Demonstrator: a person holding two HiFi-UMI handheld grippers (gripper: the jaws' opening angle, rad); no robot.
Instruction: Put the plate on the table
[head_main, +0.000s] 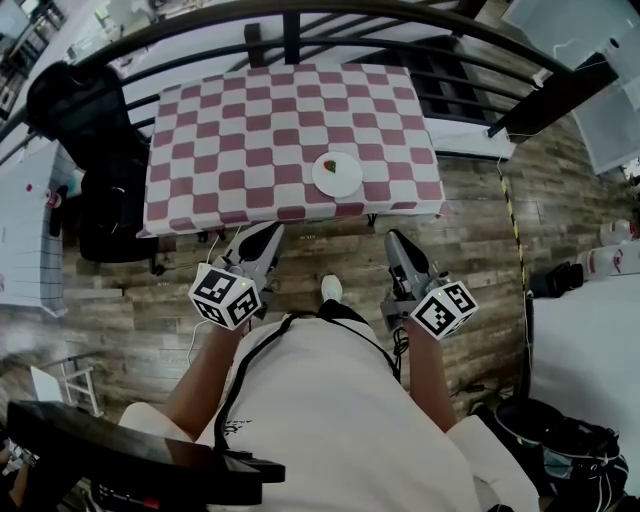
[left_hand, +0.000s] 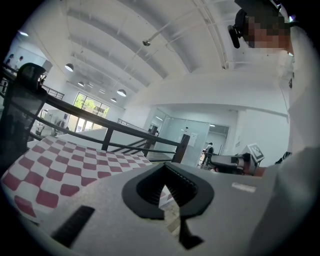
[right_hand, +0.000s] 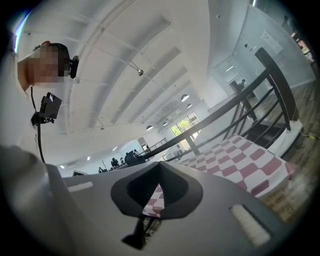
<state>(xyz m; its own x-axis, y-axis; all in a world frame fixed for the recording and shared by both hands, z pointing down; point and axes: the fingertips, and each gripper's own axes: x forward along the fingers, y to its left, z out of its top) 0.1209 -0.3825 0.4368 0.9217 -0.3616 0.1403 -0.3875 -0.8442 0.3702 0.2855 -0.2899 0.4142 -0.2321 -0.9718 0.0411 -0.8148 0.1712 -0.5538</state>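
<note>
1. Up at 12 o'clock in the head view: table (head_main: 280, 130) under a pink-and-white checkered tablecloth (head_main: 200, 190), backed on its far side by a curved black railing (head_main: 292, 38).
2. Toward 5 o'clock on that cloth, close to the near edge: white plate (head_main: 337, 175), lying flat, with a small red piece tipped in green on it. Touched by neither gripper.
3. At 7 o'clock from the plate, just off the table's near edge and over the wooden plank floor (head_main: 480, 230): left gripper (head_main: 270, 234), pointed up toward the table. Jaws pressed together at the tips and pinching nothing; only tablecloth and floor visible through the gap behind the pads in the left gripper view.
4. At 5 o'clock from the plate, also short of the table edge: right gripper (head_main: 394, 240), aimed the same way. Jaws likewise pressed together with nothing between them; checkered cloth alone behind the pads in the right gripper view.
5. Nearer the body, one on each gripper: left marker cube (head_main: 225, 295) and right marker cube (head_main: 444, 310), black-and-white squares facing up.
6. At 9 o'clock from the table: black chair (head_main: 115, 215), standing just beside the cloth's left edge.
7. Down at 6 o'clock: person's white shirt (head_main: 330, 410), and between the two grippers a white shoe (head_main: 331, 288) on the planks.
</note>
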